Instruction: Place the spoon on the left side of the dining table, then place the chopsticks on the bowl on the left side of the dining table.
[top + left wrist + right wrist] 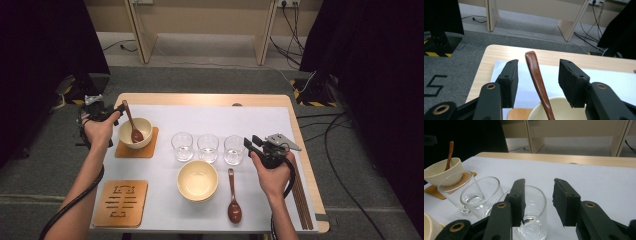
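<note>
A: Left gripper first. State?

B: Jaws stand wide apart, one either side of the brown spoon handle, neither pad touching it. So holding nothing. The spoon leans in the cream bowl on the orange coaster, near the table's left edge, toward the far-left corner.

A: Step?

B: My read: spoon either just about to be gripped or just set in the bowl. Can't settle which from one moment. If gripping, next move is closing the jaws on the handle mid-length and lifting straight so the bowl doesn't tip.

A: Right gripper?

B: Also open, gripping nothing. It hovers at the rightmost glass of a row of three at the table's middle; its left jaw sits in front of that glass in the right gripper view, the glass partly between the jaws. Contact: cannot tell.

A: Anything else?

B: Second bowl and second spoon near the front edge, a slotted wooden coaster at the front-left corner, chopsticks along the right edge.
</note>
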A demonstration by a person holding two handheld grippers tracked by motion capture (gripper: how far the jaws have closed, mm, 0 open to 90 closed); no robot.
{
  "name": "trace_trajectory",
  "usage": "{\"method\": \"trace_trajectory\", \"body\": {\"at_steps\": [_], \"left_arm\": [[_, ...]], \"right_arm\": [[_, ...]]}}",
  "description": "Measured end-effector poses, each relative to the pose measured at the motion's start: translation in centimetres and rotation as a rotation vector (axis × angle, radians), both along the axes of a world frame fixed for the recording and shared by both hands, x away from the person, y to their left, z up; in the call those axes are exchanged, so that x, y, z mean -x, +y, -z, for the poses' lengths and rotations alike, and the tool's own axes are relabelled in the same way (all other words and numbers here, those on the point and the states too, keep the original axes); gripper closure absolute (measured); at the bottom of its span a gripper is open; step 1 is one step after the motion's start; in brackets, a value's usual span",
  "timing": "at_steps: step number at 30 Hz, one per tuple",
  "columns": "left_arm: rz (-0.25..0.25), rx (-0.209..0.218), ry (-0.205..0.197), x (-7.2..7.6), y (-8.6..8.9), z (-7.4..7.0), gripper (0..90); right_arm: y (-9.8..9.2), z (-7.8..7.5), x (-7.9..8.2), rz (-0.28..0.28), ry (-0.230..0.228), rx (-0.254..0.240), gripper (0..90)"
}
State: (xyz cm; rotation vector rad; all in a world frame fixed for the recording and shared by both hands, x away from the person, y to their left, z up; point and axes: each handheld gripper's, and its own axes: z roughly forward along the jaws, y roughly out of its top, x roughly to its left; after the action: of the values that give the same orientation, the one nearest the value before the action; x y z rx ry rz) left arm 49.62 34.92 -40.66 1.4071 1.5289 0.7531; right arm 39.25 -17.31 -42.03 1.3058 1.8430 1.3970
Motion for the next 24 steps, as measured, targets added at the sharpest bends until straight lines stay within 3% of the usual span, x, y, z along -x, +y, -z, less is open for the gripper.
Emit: {"method": "trace_trajectory", "body": {"at_steps": [4, 8, 24], "left_arm": [[0.025, -0.009, 0.006, 0.4, -0.3, -0.3, 48.0], [0.03, -0.036, 0.013, 0.8, -0.4, -0.5, 46.7], [0.079, -0.027, -0.009, 4.0, -0.7, -0.7, 43.5]], "right_arm": [[-0.1, 0.1, -0.1, 0.001, 0.02, 0.006, 62.3], [-0.1, 0.3, -0.3, 0.005, 0.074, 0.029, 63.4], [-1.0, -0.4, -0.5, 0.02, 0.154, 0.118, 60.8]]}}
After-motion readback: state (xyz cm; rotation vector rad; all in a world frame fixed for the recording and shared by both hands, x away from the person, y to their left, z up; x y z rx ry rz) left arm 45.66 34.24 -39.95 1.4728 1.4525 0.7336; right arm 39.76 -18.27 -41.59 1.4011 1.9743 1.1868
